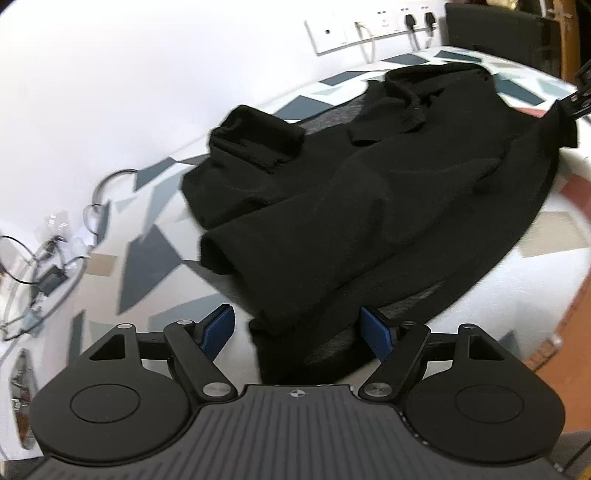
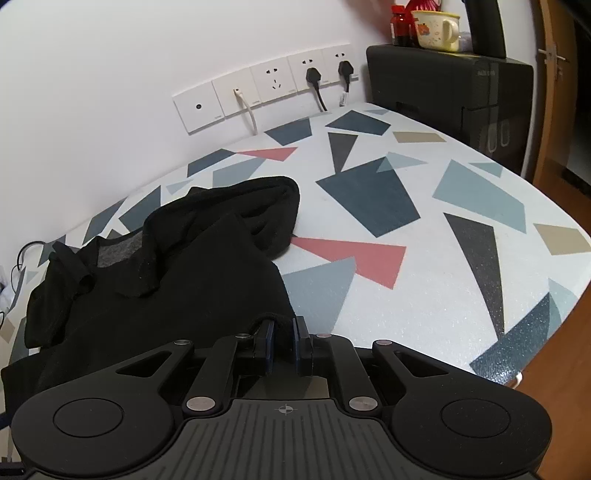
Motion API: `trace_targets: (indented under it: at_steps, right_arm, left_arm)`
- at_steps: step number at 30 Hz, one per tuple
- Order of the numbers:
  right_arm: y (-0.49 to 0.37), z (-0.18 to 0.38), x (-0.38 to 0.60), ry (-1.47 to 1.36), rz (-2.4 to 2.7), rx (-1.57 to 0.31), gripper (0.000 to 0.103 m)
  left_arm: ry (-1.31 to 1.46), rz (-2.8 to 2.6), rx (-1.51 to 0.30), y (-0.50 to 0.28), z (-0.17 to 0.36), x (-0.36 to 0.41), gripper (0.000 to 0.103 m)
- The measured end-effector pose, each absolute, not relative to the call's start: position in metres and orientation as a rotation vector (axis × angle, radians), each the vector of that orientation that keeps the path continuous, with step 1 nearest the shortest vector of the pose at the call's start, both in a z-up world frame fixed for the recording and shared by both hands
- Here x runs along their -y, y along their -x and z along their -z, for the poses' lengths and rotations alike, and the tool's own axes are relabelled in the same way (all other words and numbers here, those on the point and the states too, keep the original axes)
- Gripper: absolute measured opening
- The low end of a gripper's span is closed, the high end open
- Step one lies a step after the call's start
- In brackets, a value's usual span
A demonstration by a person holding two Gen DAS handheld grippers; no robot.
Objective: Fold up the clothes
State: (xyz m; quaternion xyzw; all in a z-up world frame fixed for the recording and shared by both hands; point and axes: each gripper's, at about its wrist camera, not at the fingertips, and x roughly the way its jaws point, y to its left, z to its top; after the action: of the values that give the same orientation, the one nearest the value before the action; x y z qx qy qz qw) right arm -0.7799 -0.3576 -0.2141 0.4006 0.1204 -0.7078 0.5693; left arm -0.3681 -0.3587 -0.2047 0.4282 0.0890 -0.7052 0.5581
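On the table (image 2: 424,258), black garment (image 1: 369,206) pinched in right gripper (image 2: 283,341) jaws; left gripper (image 1: 299,328) jaws straddle its hem.

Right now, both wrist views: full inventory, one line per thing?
garment: 1, black, crumpled on the tabletop
tabletop: 1, white with blue, grey, red and tan shapes, against the wall
wall sockets: 1 row, white, two black plugs and a white cable in
cables: a tangle, grey and black, far left of the tabletop
cabinet: 1, black, beyond the tabletop
mug: 1, cream, on the cabinet
left gripper: jaws open over the garment's near edge
right gripper: jaws shut on the garment's hem
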Motion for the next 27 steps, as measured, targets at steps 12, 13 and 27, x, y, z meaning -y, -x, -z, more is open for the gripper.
trace_targets:
  at_steps: [12,13,27]
  right_arm:
    - [0.78,0.219,0.359,-0.968,1.67,-0.269,0.012]
    - [0.78,0.22,0.359,-0.972,1.672,-0.27,0.012]
    - [0.782,0.23,0.357,-1.013,1.684,-0.279,0.018]
  left_arm:
    - [-1.017,1.499,-0.174,0.34,0.212,0.362,0.077]
    - [-1.019,1.499,-0.162,0.339,0.213,0.36,0.077]
    - [-1.185,1.493,0.13,0.357,0.221,0.336,0.086]
